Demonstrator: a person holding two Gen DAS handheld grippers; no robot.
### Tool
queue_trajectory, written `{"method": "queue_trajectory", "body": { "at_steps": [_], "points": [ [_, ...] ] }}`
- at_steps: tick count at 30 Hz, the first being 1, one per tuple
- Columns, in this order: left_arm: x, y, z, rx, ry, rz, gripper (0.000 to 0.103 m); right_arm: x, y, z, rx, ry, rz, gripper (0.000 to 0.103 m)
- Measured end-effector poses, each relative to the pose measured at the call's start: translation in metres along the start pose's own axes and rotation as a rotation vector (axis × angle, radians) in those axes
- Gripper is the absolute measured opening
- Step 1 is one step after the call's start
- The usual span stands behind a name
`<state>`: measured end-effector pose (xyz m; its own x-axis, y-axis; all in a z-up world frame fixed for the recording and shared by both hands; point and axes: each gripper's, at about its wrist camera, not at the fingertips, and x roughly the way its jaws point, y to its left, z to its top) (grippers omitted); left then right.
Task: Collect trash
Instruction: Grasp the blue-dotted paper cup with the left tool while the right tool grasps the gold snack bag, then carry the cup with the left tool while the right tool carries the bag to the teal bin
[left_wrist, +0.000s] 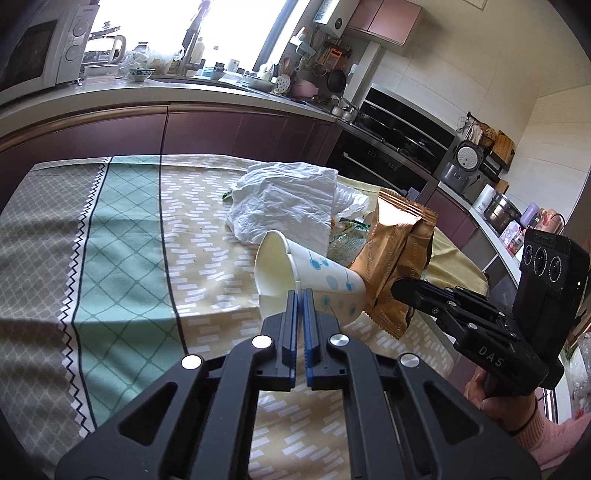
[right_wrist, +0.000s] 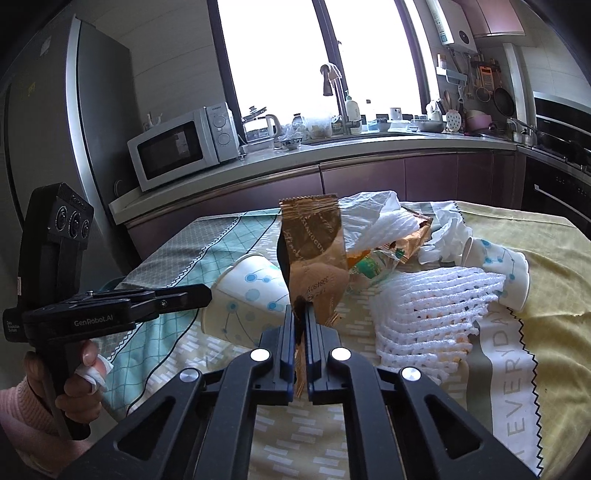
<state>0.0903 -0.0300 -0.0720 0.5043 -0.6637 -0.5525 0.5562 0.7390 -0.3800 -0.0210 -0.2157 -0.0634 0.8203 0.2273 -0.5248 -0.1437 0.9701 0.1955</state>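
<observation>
My left gripper (left_wrist: 300, 295) is shut on the rim of a white paper cup with blue dots (left_wrist: 314, 280), tipped on its side just above the tablecloth; the cup also shows in the right wrist view (right_wrist: 247, 295). My right gripper (right_wrist: 300, 314) is shut on the bottom edge of a brown-gold snack wrapper (right_wrist: 314, 254) and holds it upright; the wrapper also shows in the left wrist view (left_wrist: 395, 258). A crumpled white plastic bag (left_wrist: 284, 199) lies behind them. A second paper cup (right_wrist: 498, 266), white foam netting (right_wrist: 432, 306) and crumpled tissue (right_wrist: 447, 236) lie to the right.
The table (left_wrist: 110, 240) has a patterned green, grey and yellow cloth. More wrappers (right_wrist: 373, 262) lie in the pile. Behind is a kitchen counter (right_wrist: 332, 147) with a microwave (right_wrist: 181, 144), a sink tap and dishes. An oven (left_wrist: 399, 136) stands to the right.
</observation>
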Motion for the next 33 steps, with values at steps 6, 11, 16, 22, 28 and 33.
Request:
{"method": "queue_trajectory", "body": {
  "at_steps": [6, 11, 16, 22, 28, 33],
  "points": [
    [-0.054, 0.020, 0.000, -0.024, -0.072, 0.052, 0.003, 0.006, 0.026, 0.014, -0.034, -0.003, 0.074, 0.002],
    [-0.105, 0.044, 0.001, -0.050, -0.132, 0.116, 0.003, 0.019, 0.056, 0.028, -0.075, 0.000, 0.160, 0.002],
    [-0.161, 0.072, 0.001, -0.077, -0.194, 0.214, 0.003, 0.038, 0.096, 0.043, -0.115, 0.016, 0.269, 0.002],
    [-0.234, 0.119, -0.002, -0.137, -0.275, 0.382, 0.003, 0.070, 0.156, 0.067, -0.188, 0.049, 0.436, 0.002],
    [-0.293, 0.177, -0.010, -0.232, -0.315, 0.551, 0.003, 0.108, 0.230, 0.085, -0.264, 0.099, 0.584, 0.002],
    [-0.309, 0.232, -0.026, -0.305, -0.290, 0.630, 0.003, 0.146, 0.280, 0.091, -0.287, 0.168, 0.668, 0.002]
  ]
}}
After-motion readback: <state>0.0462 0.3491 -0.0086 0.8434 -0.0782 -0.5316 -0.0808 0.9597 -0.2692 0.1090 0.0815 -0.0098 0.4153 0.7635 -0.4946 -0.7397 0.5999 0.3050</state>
